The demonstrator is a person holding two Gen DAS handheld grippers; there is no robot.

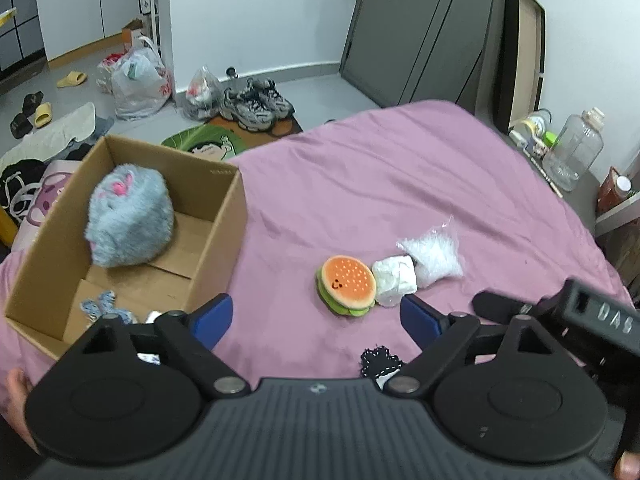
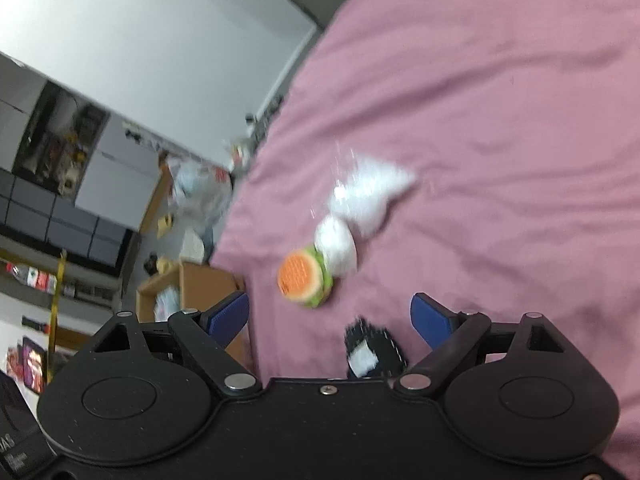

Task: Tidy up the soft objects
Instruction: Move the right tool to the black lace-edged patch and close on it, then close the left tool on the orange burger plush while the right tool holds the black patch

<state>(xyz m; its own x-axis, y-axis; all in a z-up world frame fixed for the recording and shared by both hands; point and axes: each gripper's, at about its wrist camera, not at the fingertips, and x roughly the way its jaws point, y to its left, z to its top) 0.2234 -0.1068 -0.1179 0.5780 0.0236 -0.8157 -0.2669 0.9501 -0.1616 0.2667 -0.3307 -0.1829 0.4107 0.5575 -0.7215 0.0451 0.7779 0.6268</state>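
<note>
The left gripper (image 1: pixel 316 320) and the right gripper (image 2: pixel 330 318) are both hanging over the pink bedsheet (image 1: pixel 400 184) with jaws standing wide and nothing between the pads. Nearest, a small black-and-white cloth item (image 1: pixel 378 362) is lying just on the near side of the hamburger plush (image 1: pixel 347 285). A white wrapped bundle (image 1: pixel 395 278) is touching the hamburger plush, with a clear plastic bag (image 1: pixel 434 254) just beyond it. Left of the hamburger plush, a cardboard box (image 1: pixel 216 240) is holding a grey fluffy toy (image 1: pixel 128 220).
</note>
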